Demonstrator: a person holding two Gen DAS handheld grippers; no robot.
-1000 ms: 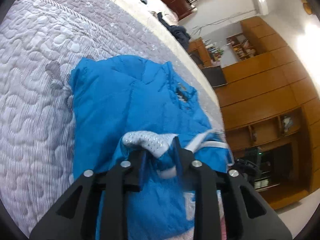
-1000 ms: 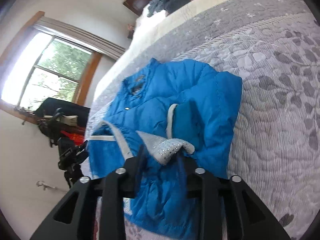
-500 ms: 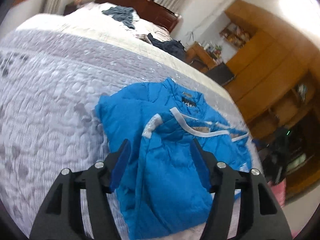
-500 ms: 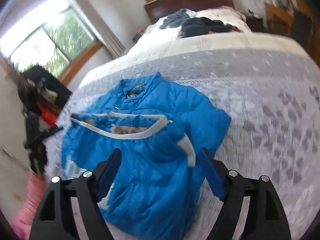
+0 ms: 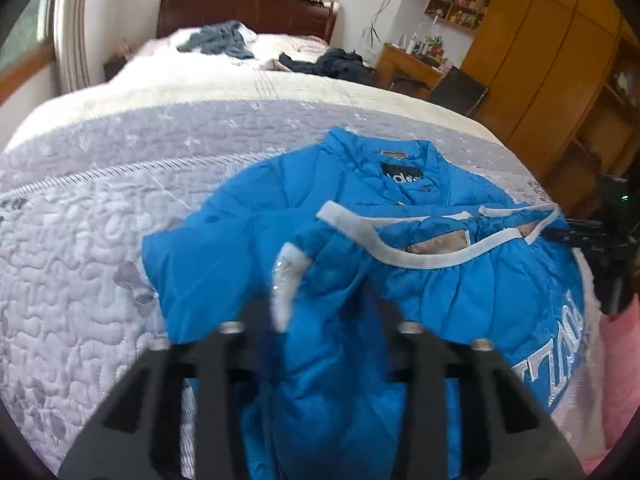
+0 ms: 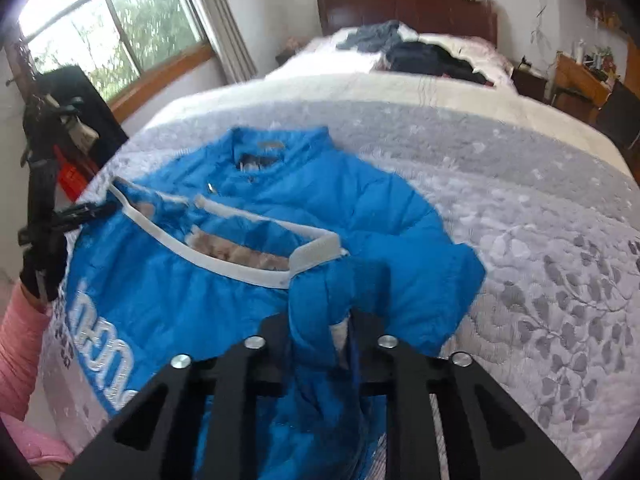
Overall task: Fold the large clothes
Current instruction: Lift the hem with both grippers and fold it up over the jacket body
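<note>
Quilted bedspread (image 5: 100,240) carries blue jacket (image 5: 460,292), fabric between both jaws.

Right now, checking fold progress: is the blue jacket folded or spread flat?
Partly folded: the blue jacket has its white-trimmed hem doubled up below the collar.

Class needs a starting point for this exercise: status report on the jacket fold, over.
Left gripper: jaws open over jacket. Right gripper: shut on jacket fabric. Jacket part-folded on bed. Path clear.
</note>
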